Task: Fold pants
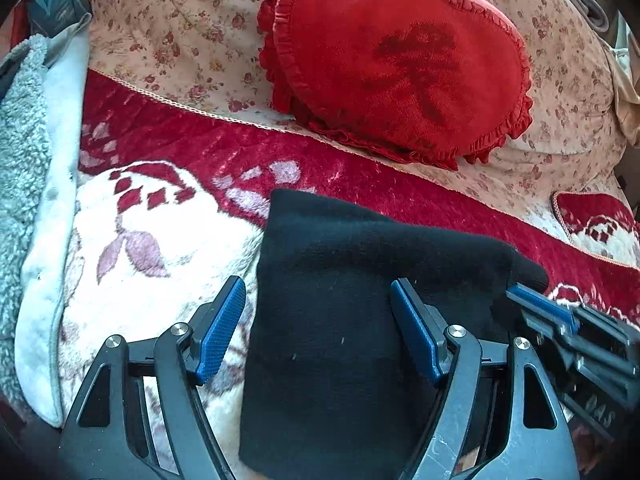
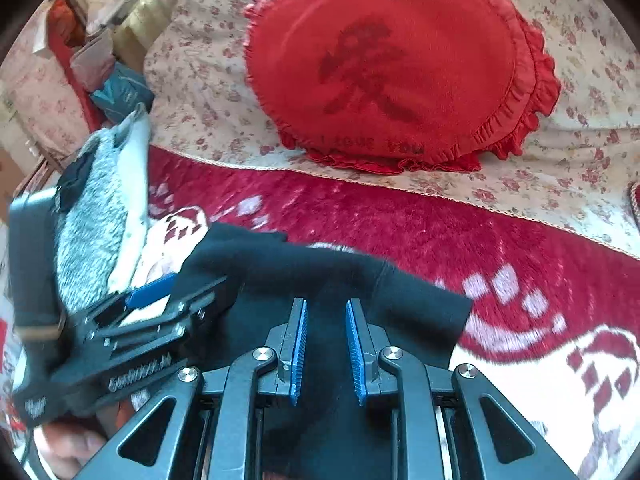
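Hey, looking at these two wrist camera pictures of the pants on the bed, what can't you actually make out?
- Black pants: near end is cut off by the bottom edge and the left gripper in the left wrist view, so the fold count is unclear.
- Right gripper: fingers apart, contact with the cloth unclear.
- Pillow: dark design is too faint to read.
- Left gripper in the right wrist view: motion-blurred.

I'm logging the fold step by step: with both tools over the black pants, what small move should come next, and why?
Probably withdraw both tools and check the fold. The black pants already lie as a compact folded stack on the red blanket. The left tool is wide open around them, and the right tool is also open, so neither appears to grip the cloth.
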{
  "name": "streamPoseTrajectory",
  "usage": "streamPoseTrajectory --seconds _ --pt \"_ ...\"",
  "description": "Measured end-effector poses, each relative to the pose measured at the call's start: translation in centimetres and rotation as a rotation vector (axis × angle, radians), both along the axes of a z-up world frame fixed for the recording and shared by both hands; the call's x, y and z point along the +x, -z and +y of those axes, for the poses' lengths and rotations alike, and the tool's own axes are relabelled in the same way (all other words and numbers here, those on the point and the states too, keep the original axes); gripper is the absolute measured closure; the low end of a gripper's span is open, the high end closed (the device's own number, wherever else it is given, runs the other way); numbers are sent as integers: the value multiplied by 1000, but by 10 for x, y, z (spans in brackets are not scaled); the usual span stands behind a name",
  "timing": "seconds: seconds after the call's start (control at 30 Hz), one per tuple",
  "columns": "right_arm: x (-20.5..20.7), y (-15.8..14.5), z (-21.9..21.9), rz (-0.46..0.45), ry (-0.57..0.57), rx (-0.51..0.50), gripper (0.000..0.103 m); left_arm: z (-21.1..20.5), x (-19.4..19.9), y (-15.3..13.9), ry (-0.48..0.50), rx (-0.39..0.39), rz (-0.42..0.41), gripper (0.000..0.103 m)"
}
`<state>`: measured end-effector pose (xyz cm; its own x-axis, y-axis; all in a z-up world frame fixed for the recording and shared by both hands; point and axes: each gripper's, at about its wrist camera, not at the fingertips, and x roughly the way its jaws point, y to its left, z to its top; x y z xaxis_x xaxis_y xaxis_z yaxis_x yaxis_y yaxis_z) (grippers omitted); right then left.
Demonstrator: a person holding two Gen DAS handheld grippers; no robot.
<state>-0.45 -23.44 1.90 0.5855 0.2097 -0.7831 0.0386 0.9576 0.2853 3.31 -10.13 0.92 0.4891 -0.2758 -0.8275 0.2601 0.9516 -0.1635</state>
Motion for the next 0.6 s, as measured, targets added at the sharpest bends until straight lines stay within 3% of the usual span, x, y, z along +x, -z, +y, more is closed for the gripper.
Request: streamPoseTrajectory --seconds 0.4,0.6 --pt "-47 1 4 24 -1 -12 85 18 -36 -9 5 -44 8 28" --pt "-58 15 14 48 -30 -49 85 8 -50 10 23 9 27 28"
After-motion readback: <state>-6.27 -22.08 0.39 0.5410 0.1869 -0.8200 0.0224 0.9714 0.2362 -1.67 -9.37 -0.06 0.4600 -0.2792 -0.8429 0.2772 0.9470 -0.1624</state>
